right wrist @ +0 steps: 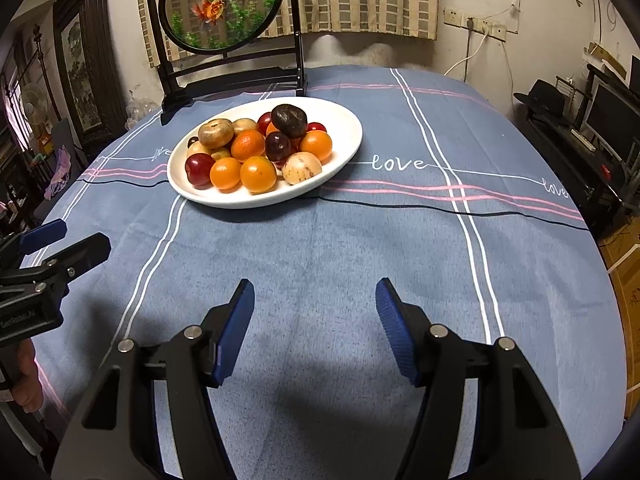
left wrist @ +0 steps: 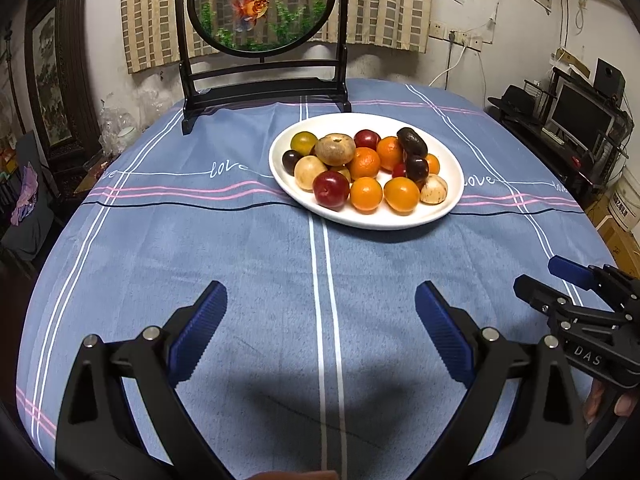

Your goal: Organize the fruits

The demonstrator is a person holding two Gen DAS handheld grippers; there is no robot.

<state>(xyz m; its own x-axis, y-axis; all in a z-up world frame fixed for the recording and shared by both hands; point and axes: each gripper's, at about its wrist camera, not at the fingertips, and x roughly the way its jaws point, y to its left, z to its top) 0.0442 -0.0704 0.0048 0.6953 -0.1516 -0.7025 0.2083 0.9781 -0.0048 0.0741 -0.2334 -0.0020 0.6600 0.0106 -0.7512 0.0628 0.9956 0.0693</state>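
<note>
A white oval plate [left wrist: 280,168] [right wrist: 344,148] sits on the blue tablecloth past both grippers. It holds a pile of several fruits: oranges [left wrist: 366,194] [right wrist: 258,174], red plums [left wrist: 331,190] [right wrist: 199,169], dark plums [left wrist: 412,141] [right wrist: 289,120] and tan round fruits [left wrist: 335,148] [right wrist: 302,168]. My left gripper [left wrist: 320,292] is open and empty above the cloth, short of the plate; it also shows in the right wrist view [right wrist: 64,238]. My right gripper [right wrist: 315,288] is open and empty, near the table's front; it also shows in the left wrist view [left wrist: 538,278].
A black-framed round goldfish screen [left wrist: 262,4] [right wrist: 220,4] stands at the table's back edge behind the plate. The blue checked cloth [left wrist: 200,240] [right wrist: 400,240] covers the round table. Dark furniture with a monitor [left wrist: 576,116] stands off to the right.
</note>
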